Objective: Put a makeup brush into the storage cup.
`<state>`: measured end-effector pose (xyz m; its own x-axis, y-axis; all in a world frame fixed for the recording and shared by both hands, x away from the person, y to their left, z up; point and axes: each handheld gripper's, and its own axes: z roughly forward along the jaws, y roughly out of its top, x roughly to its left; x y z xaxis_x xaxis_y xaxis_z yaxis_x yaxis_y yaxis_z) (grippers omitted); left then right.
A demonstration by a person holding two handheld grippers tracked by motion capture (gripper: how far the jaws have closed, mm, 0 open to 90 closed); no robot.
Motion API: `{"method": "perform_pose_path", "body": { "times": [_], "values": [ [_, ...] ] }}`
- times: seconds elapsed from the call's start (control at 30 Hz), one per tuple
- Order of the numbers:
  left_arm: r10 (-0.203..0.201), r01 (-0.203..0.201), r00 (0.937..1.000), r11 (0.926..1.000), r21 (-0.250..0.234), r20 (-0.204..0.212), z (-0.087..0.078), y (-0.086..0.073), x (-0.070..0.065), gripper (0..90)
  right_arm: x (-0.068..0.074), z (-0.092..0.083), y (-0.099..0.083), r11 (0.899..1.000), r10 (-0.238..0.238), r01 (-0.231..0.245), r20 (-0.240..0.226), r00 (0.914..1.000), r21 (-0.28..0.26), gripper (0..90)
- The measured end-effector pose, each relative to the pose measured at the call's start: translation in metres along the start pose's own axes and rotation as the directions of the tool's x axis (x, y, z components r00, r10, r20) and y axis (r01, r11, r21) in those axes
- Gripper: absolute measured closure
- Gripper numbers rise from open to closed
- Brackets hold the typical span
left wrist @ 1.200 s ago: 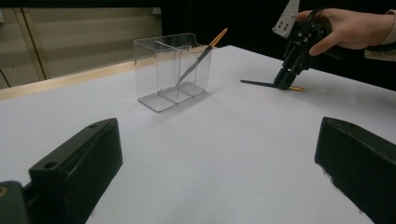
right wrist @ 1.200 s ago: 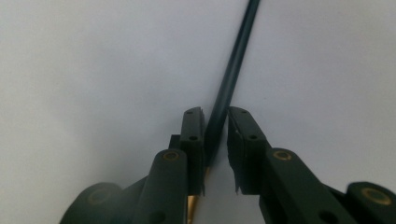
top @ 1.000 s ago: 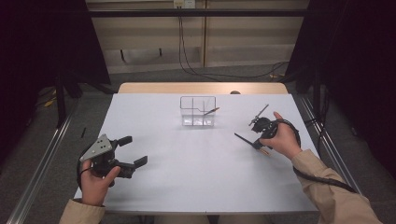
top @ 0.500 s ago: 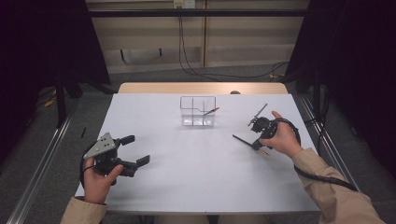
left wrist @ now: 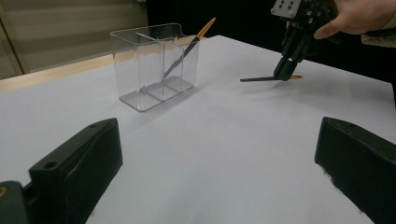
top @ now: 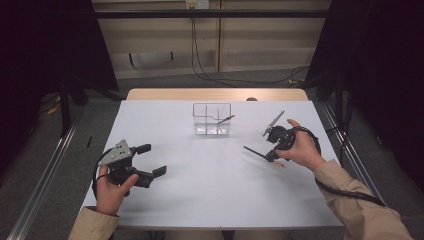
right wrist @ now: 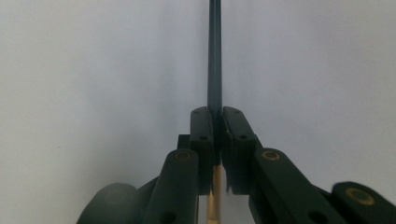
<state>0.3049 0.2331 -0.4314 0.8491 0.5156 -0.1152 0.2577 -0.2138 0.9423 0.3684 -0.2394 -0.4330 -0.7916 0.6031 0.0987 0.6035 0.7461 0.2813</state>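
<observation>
My right gripper [top: 270,156] is shut on a slim dark pencil [top: 256,152] with a tan end and holds it low over the white table at the right. In the right gripper view the jaws [right wrist: 215,135] pinch the pencil [right wrist: 215,56], which points straight ahead. A clear divided container [top: 200,117] stands at the table's far middle with a second pencil [top: 225,119] leaning in its right compartment. My left gripper [top: 152,160] hovers open at the near left, nothing between its jaws. The left gripper view shows the container [left wrist: 140,70], its pencil [left wrist: 187,49] and the right gripper [left wrist: 286,72].
The white table [top: 210,195] spans the view, with a wooden strip [top: 215,94] along its far edge. Cables trail from both grippers. Dark floor and metal rails flank the table on both sides.
</observation>
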Motion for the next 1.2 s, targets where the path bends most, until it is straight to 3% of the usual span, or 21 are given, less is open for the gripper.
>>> {"method": "perform_pose_path", "body": {
  "times": [0.23,0.53,0.67,0.73,1.2],
  "values": [
    [0.003,-0.004,0.9996,0.9995,0.032,0.029,0.009,0.0,-0.002,0.9,0.014,-0.004,0.008,0.998,-0.068,0.068,-0.022,0.9975,0.007,83.8],
    [0.01,-0.014,0.9979,0.9974,0.071,0.064,0.022,0.005,-0.005,0.9,0.03,-0.011,0.018,0.987,-0.158,0.159,-0.027,0.9871,0.025,83.8],
    [0.025,-0.033,0.9958,0.9947,0.098,0.088,0.031,0.007,-0.007,0.9,0.037,-0.01,0.02,0.985,-0.168,0.169,-0.036,0.9851,0.017,83.8],
    [0.017,-0.026,0.9953,0.9948,0.098,0.095,0.034,0.008,-0.007,0.9,0.038,-0.009,0.021,0.981,-0.193,0.194,-0.04,0.9804,0.022,83.8],
    [0.026,-0.04,0.9906,0.9938,0.104,0.134,0.049,0.016,-0.011,1.3,0.057,-0.007,0.038,0.97,-0.244,0.244,-0.061,0.9679,-0.004,83.8]
  ]
}}
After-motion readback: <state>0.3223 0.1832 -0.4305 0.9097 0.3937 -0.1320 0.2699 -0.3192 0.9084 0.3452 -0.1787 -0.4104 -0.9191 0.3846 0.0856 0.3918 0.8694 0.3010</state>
